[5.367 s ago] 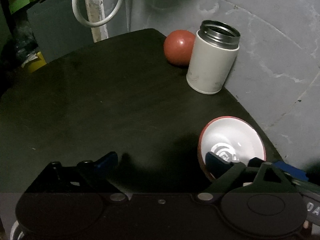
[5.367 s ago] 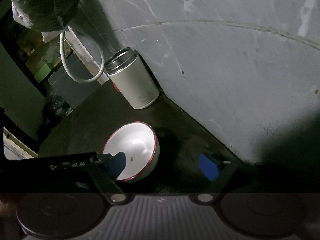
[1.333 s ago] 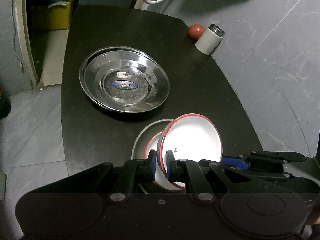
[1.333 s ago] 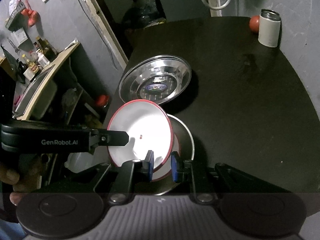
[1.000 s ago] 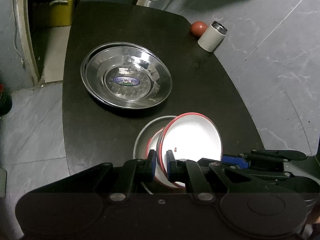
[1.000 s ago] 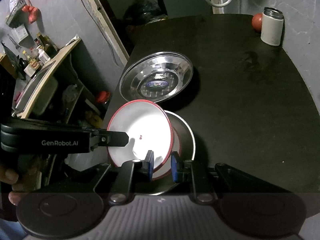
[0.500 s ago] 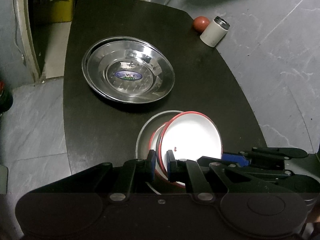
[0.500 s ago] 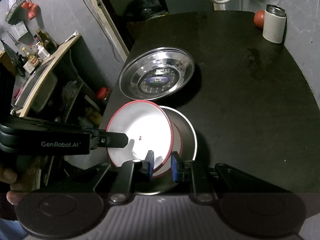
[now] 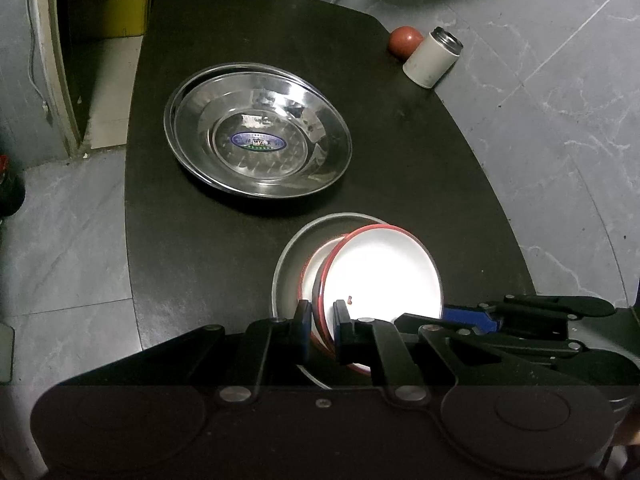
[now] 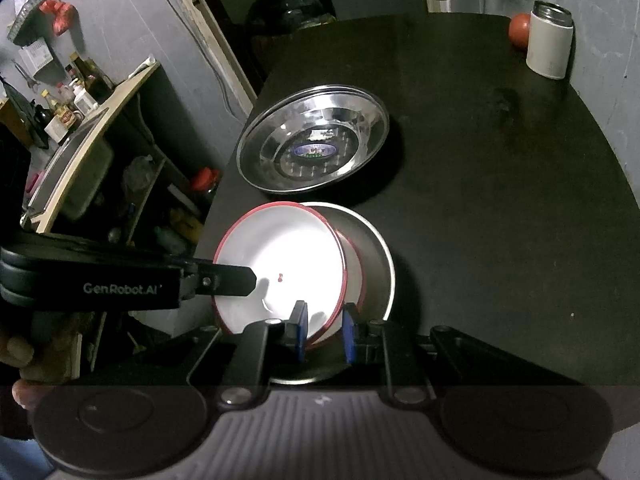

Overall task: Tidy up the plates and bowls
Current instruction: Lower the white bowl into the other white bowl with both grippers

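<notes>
A white bowl with a red rim (image 9: 384, 268) (image 10: 280, 264) is held by both grippers above a second red-rimmed white bowl (image 9: 320, 256) that sits in a small steel plate (image 9: 288, 264) (image 10: 376, 256). My left gripper (image 9: 319, 316) is shut on the held bowl's near rim. My right gripper (image 10: 323, 330) is shut on its opposite rim. Stacked large steel plates (image 9: 258, 130) (image 10: 316, 142) lie farther back on the black table (image 9: 400, 140).
A white steel-rimmed canister (image 9: 432, 58) (image 10: 550, 40) and a red ball (image 9: 405, 40) (image 10: 519, 29) stand at the table's far corner by the grey wall. A cluttered shelf (image 10: 76, 120) is left of the table. Tiled floor (image 9: 60, 220) lies beyond the table edge.
Since 5.4 s ago both grippers closed on the bowl and carried it from beside the canister to over the bowl in the small plate. Over the last second it sinks slightly.
</notes>
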### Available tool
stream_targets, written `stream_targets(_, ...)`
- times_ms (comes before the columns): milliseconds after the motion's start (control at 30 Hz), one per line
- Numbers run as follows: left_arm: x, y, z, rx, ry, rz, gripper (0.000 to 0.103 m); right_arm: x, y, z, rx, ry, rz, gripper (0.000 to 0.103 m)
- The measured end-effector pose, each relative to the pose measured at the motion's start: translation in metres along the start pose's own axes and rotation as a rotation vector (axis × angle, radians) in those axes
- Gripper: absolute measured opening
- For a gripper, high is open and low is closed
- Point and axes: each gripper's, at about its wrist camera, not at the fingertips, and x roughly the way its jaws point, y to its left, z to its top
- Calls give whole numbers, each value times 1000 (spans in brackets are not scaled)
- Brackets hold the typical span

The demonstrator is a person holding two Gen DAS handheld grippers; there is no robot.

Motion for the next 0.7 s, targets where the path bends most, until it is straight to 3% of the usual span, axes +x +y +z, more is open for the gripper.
stream_targets(700,0,-1,1,5,4,7,12,1,-1,0,6,7,3,23)
